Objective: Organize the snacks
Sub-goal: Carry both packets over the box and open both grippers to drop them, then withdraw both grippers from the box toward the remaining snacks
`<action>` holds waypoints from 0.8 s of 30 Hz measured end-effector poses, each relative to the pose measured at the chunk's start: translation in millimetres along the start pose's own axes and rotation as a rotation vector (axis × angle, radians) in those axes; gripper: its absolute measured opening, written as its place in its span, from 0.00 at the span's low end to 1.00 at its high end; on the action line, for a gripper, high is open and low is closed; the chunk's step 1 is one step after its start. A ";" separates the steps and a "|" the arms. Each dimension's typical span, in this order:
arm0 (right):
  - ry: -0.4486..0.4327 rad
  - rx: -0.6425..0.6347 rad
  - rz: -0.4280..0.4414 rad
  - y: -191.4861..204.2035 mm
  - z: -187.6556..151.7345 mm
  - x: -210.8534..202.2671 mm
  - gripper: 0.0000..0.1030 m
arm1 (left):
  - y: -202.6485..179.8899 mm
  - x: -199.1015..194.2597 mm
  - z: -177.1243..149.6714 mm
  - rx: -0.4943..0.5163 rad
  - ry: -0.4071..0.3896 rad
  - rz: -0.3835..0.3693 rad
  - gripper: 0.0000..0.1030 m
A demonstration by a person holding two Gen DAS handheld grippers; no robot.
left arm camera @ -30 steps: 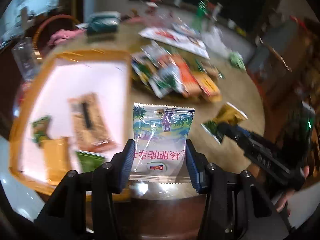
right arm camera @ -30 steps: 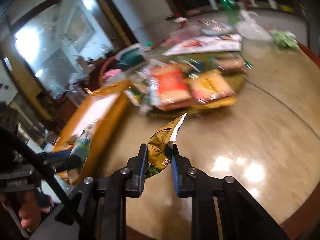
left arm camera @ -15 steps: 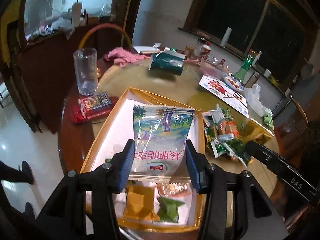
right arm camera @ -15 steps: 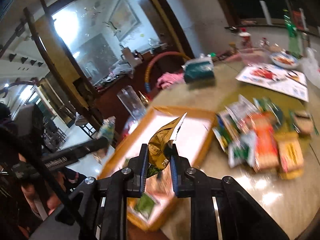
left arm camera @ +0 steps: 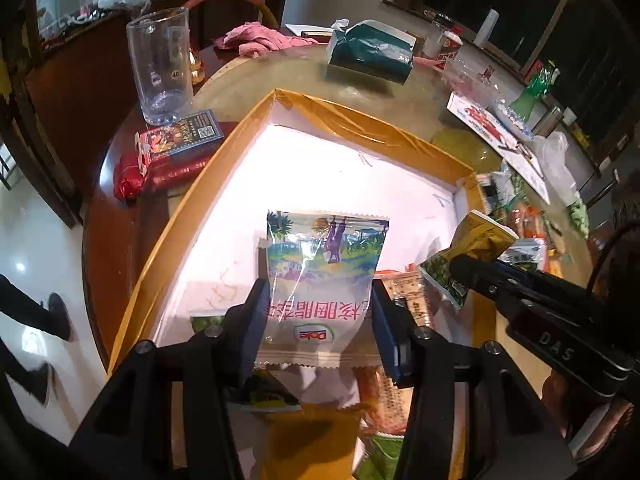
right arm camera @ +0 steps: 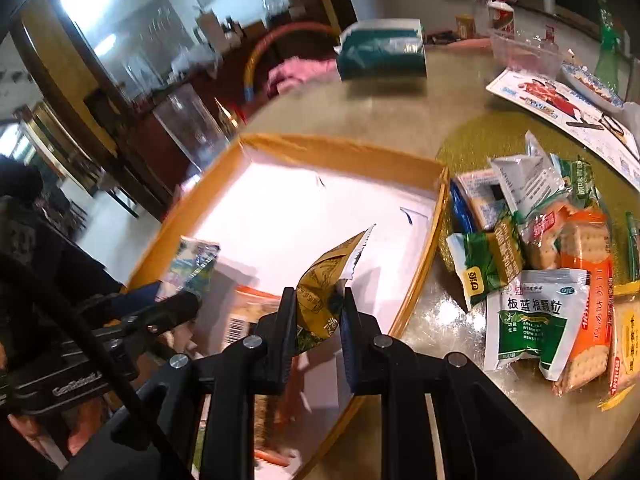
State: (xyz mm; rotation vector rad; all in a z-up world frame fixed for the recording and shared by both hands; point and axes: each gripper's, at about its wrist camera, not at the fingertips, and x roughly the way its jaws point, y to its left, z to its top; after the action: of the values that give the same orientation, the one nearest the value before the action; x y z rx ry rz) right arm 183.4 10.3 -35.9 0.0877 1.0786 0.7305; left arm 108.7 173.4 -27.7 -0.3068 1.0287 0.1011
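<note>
The Dole snack packet [left arm camera: 326, 276] hangs over the white floor of the gold-rimmed box [left arm camera: 360, 124], clamped between the left tongs [left arm camera: 318, 320]. Just to its right, the right tongs [right arm camera: 318, 320] are clamped on a crumpled yellow-green packet [right arm camera: 326, 284], also above the box. A few packets already lie in the box's near end. On the table [right arm camera: 400, 112] beside the box sits a pile of snacks [right arm camera: 552, 264]; a glass [left arm camera: 160, 64] stands beyond the box.
</note>
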 end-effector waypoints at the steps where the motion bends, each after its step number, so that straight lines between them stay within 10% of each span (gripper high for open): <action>1: 0.007 -0.007 -0.010 0.7 -0.3 3.6 0.19 | -1.5 1.4 -1.2 0.012 -0.003 0.009 0.50; 5: 0.025 0.011 0.012 2.4 -1.5 10.4 0.22 | -1.7 4.3 -2.3 0.023 -0.012 0.027 0.58; 12: -0.072 0.044 0.029 1.5 -25.1 -33.4 0.61 | -11.8 -19.8 -19.7 0.030 -0.108 0.094 0.77; 24: -0.213 0.219 0.001 -51.4 -93.9 -114.7 0.62 | -69.6 -65.1 -52.5 0.128 -0.215 0.129 0.78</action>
State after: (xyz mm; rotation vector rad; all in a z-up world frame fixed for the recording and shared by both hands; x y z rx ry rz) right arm 101.1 -121.6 -14.8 0.3459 0.9502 0.5875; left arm 47.3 95.4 17.0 -0.1095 0.8367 0.1795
